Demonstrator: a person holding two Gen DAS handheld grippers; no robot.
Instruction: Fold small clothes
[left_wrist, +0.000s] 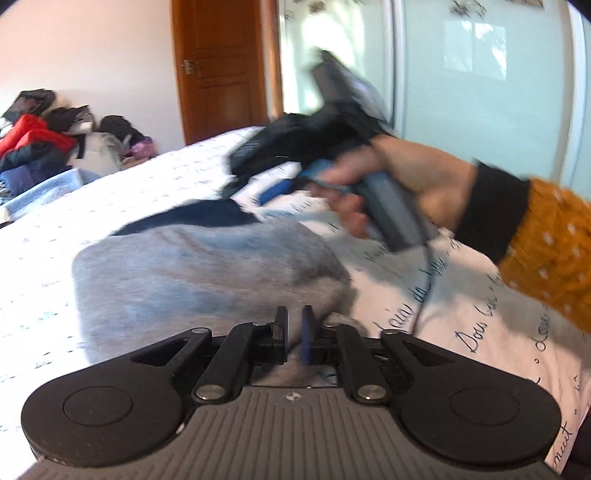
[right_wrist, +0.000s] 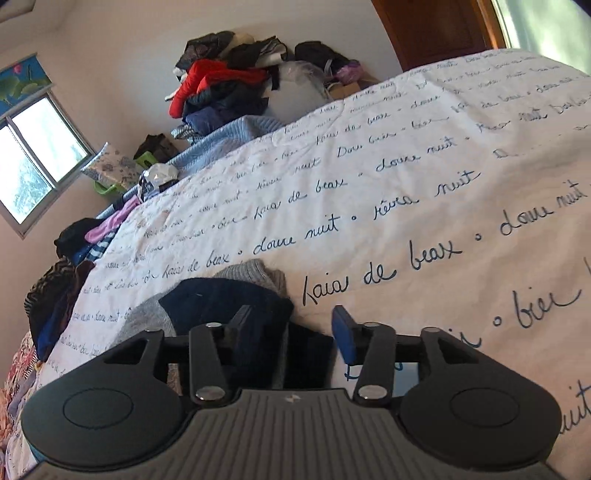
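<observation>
Hand-held gripper on the left (left_wrist: 294, 334) is seen with jaws nearly closed and empty above a grey garment (left_wrist: 207, 273) spread on the script-printed bed (left_wrist: 55, 229); the right hand-held gripper (right_wrist: 291, 334), half open, is held over its navy part (right_wrist: 221, 299), gripping nothing

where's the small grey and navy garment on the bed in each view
Left wrist: the small grey and navy garment fills the centre, just beyond the fingers.
Right wrist: lower left of centre, behind the black finger.
Shared landmark: the heap of clothes with a red jacket.
</observation>
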